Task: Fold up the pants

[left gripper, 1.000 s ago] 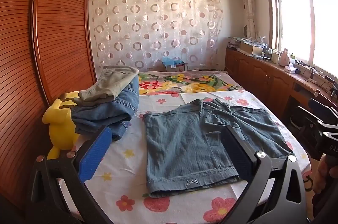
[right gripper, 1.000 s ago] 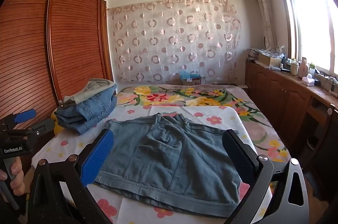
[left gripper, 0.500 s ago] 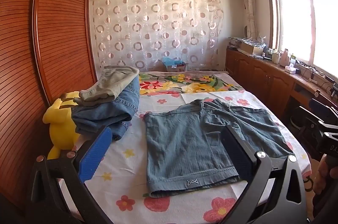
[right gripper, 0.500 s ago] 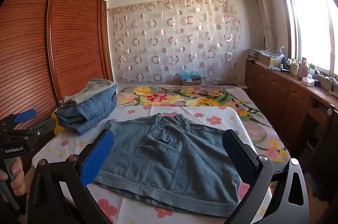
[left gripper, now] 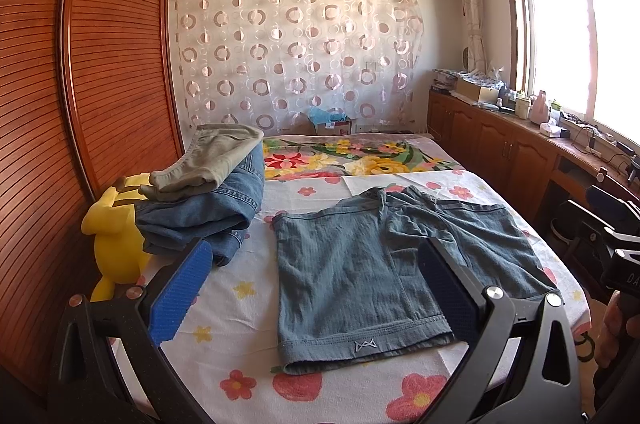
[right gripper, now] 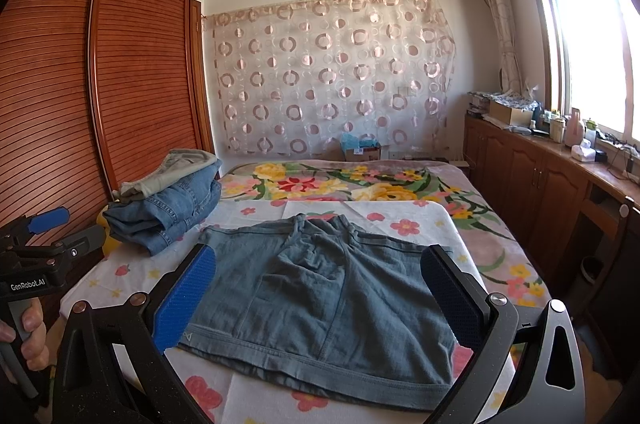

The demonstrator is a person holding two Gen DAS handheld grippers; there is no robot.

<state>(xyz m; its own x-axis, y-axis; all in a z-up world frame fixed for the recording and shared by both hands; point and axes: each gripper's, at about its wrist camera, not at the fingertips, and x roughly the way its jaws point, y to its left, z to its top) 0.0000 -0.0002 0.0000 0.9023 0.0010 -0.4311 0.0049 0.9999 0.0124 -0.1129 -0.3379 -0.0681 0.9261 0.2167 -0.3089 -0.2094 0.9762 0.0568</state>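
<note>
Above the bed's near edge, the left gripper (left gripper: 316, 288) and right gripper (right gripper: 320, 288) both hung spread wide and empty, clear of the cloth. Just beyond them the pants (right gripper: 324, 300), grey-blue shorts, lay flat on the flowered bed (right gripper: 408, 220), hems nearest the cameras. Farther left sat a stack (left gripper: 208, 199) of folded clothes against a yellow toy (left gripper: 112, 244).

One pair of shorts (left gripper: 384, 272), two folded garments (left gripper: 208, 199), one yellow plush toy (left gripper: 114, 244), two claws (left gripper: 316, 288).
</note>
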